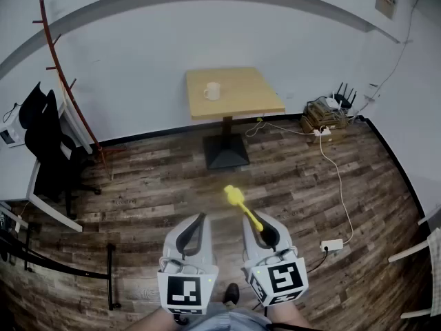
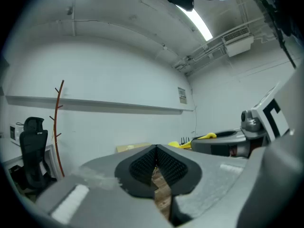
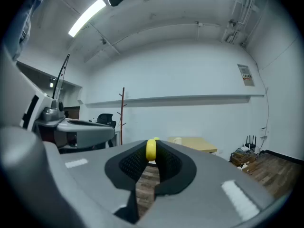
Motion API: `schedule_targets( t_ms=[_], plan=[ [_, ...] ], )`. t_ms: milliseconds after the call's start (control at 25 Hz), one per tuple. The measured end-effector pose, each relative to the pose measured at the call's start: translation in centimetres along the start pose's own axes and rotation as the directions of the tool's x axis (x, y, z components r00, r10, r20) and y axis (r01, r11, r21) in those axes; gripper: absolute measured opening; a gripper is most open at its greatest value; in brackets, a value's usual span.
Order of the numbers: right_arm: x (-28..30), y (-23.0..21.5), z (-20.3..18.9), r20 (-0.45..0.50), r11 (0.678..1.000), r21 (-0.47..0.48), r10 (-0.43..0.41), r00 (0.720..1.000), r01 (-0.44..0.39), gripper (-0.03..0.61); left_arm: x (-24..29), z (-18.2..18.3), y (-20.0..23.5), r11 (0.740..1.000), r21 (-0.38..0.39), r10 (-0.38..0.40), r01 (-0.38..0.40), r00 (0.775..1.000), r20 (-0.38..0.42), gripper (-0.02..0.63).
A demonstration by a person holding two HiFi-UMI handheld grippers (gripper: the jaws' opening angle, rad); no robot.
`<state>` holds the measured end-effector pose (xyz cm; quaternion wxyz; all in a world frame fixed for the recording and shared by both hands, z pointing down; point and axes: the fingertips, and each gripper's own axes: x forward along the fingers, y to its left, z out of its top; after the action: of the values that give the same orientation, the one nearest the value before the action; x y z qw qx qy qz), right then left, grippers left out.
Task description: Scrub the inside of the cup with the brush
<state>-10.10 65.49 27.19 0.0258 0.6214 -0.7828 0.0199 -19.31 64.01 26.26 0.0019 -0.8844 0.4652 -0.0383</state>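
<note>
A white cup (image 1: 212,90) stands on a small wooden table (image 1: 241,105) far ahead across the room. My right gripper (image 1: 266,234) is shut on the handle of a yellow brush (image 1: 241,205), whose head sticks out forward and to the left. In the right gripper view the yellow brush (image 3: 151,150) is pinched between the black pads, and the cup (image 3: 176,140) shows tiny on the distant table. My left gripper (image 1: 197,230) is shut with nothing in it; its pads meet in the left gripper view (image 2: 156,166). Both grippers are held low, level, near my body.
A red coat stand (image 1: 69,88) and a black office chair (image 1: 49,150) stand at the left by a white desk (image 1: 17,178). Cardboard boxes with a router (image 1: 325,112) sit at the right wall. A white cable and power strip (image 1: 332,244) lie on the wooden floor.
</note>
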Motion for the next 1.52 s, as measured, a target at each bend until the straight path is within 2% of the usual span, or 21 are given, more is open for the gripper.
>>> schedule_targets(
  t_ms=[600,720,840,1160,1320,1520],
  plan=[
    [-2.7,-6.8,-1.2,0.013,1.000,0.019,0.002,1.000,-0.002,0.040,3.7,-0.5,-6.8,1.000,0.008,-0.030,0.030,0.999,-0.018,0.020],
    [-2.9,-8.5,-1.7,0.016,0.998,0.055,0.005,1.000,-0.006,0.040,4.5,-0.8,-7.8,0.999,0.036,-0.033,0.034,0.999,-0.031,0.020],
    [-2.2,-9.1,-2.0,0.010,0.996,0.084,0.020,1.000,-0.021,0.040,5.4,-1.0,-7.9,0.999,0.018,-0.028,0.029,0.999,-0.045,0.020],
    [2.1,-10.2,-4.0,-0.027,0.993,0.114,0.046,0.999,-0.043,0.040,9.4,-3.0,-5.8,1.000,-0.015,-0.020,0.019,0.996,-0.087,0.020],
    [6.8,-10.9,-4.1,-0.038,0.993,0.106,0.057,0.998,-0.053,0.041,13.0,-3.3,-2.8,0.999,-0.030,-0.015,0.012,0.997,-0.080,0.020],
    [14.1,-11.4,-2.7,-0.041,0.992,0.093,0.084,0.996,-0.080,0.041,18.4,-1.9,2.4,0.999,-0.051,0.006,-0.009,0.999,-0.051,0.020]
  ],
)
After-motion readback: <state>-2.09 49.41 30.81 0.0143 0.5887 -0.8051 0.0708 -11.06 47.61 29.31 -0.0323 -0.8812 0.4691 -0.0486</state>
